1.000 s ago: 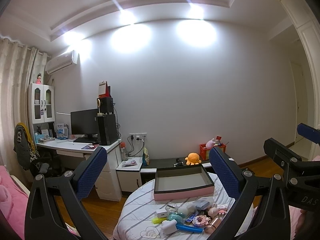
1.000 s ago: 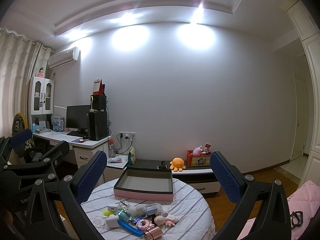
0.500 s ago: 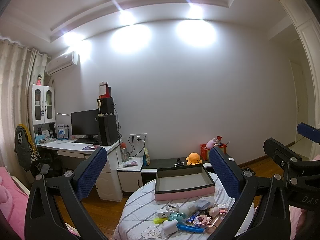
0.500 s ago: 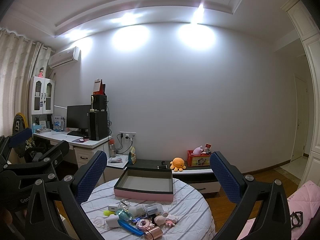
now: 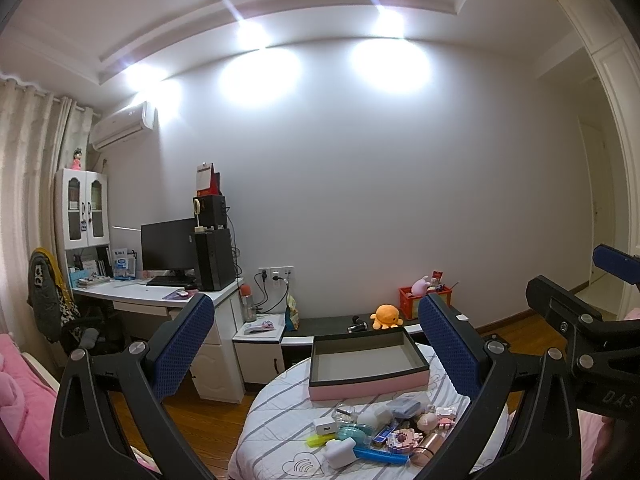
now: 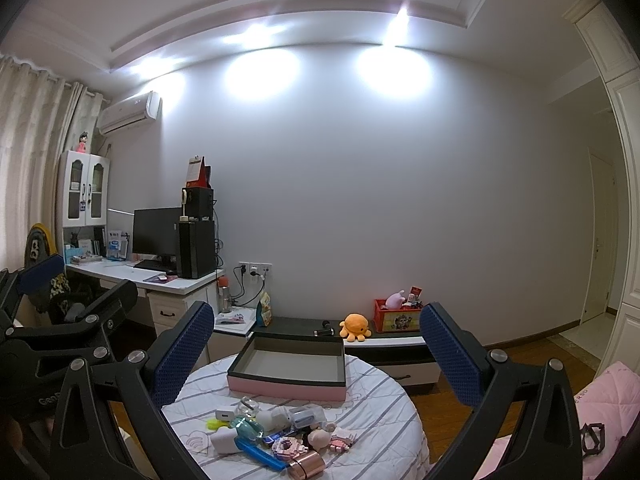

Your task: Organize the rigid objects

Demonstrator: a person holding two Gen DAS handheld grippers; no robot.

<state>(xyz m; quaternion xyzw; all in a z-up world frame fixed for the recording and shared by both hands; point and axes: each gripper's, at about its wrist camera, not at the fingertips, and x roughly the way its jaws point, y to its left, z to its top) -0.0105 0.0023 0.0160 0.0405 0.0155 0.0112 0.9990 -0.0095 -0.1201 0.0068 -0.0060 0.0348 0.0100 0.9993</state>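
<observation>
Pink-sided empty box (image 6: pixel 286 372) sits behind the clutter (image 6: pixel 276 436), ready for filling; we hold both claws, left claw (image 5: pixel 316 348) and right claw (image 6: pixel 316 352), spread, empty.

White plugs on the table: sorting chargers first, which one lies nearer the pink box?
The small white plug with the slot, just behind the yellow piece; the larger white one lies nearer the grippers.

- A plain white wall (image 6: pixel 380 184) fills the far side, with bright pools of ceiling light near its top.
- A white air conditioner (image 6: pixel 130 114) hangs high at the left, beside pale curtains (image 6: pixel 28 152).
- A white desk (image 6: pixel 160 284) stands at the left, holding a dark monitor (image 6: pixel 156 232) and a black computer tower (image 6: pixel 197 249).
- A glass-door cabinet (image 6: pixel 84 194) rises behind the desk.
- A low dark bench (image 6: pixel 304 326) runs along the wall.
- The floor (image 6: pixel 536 354) is brown wood.
</observation>
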